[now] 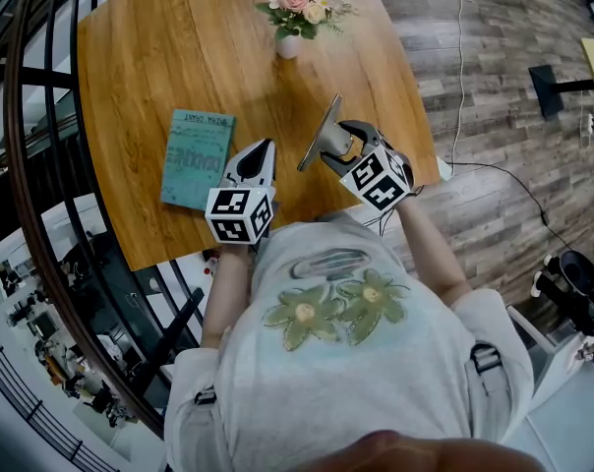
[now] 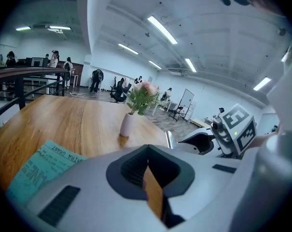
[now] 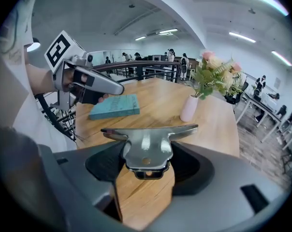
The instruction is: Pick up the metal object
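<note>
**Right gripper view: metal object (image 3: 146,144) clamped by its lug, seemingly off the worktop (image 3: 211,124)**

Grip: the right hand-held gripper (image 3: 145,170) is closed on the piece. It is polished, with a flat bar across the top and a folded lug below that has a small hole. The jaws bite the lug from both sides, and the bar overhangs them left and right.

Position: in the head view the bar is tilted, its far end pointing toward the flower vase (image 1: 288,45), above the near part of the wood. It appears clear of the surface, though light contact cannot be ruled out from these angles.

Other side: the left hand-held gripper (image 1: 263,150) has its jaws drawn in narrow. Only a sliver of wood shows between them and nothing is held. It sits near the teal book (image 1: 197,157), apart from the right one.

Judgement: the lift is in hand and looks largely done.
- The hold is low on a short lug while a long, smooth bar rides above, so the piece could pivot or slide in the pads.
- The person does best with steady clamp pressure, a straight rise and no wrist twist.
- The bar ends need room from the vase and the idle gripper.
- The left gripper has no job here and is best left parked.
</note>
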`<state>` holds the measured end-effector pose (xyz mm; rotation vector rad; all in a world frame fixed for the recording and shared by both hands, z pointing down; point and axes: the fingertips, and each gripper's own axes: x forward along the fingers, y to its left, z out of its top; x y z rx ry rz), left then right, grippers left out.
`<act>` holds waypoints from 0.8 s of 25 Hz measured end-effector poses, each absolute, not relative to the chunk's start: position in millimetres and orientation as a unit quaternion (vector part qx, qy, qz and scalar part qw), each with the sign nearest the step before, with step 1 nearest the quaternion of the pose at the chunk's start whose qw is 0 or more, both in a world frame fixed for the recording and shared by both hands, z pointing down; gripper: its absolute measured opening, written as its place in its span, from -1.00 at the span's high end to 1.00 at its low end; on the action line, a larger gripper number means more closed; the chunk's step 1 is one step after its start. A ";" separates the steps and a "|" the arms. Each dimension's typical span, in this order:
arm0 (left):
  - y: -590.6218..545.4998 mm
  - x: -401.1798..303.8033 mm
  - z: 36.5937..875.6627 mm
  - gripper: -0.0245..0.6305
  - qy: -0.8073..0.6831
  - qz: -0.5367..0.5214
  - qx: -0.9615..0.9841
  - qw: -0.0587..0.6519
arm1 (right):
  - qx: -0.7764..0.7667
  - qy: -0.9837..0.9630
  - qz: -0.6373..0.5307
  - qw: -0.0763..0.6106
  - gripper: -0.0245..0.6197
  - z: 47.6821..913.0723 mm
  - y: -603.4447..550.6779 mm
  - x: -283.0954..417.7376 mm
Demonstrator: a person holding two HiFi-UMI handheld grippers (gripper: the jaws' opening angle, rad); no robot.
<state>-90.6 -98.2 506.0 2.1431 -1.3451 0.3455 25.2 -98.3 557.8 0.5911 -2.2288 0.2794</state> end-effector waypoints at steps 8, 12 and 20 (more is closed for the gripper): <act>-96.8 -94.7 500.4 0.88 -0.510 0.127 0.802 0.283 | 0.234 -0.891 0.080 0.380 0.02 527.6 -97.3 19.6; -97.5 -98.5 497.8 0.88 -0.514 0.124 0.802 0.279 | 0.237 -0.894 0.076 0.373 0.02 518.0 -95.9 19.2; -95.8 -103.5 493.4 0.88 -0.520 0.120 0.800 0.275 | 0.241 -0.902 0.061 0.353 0.02 498.4 -94.4 16.1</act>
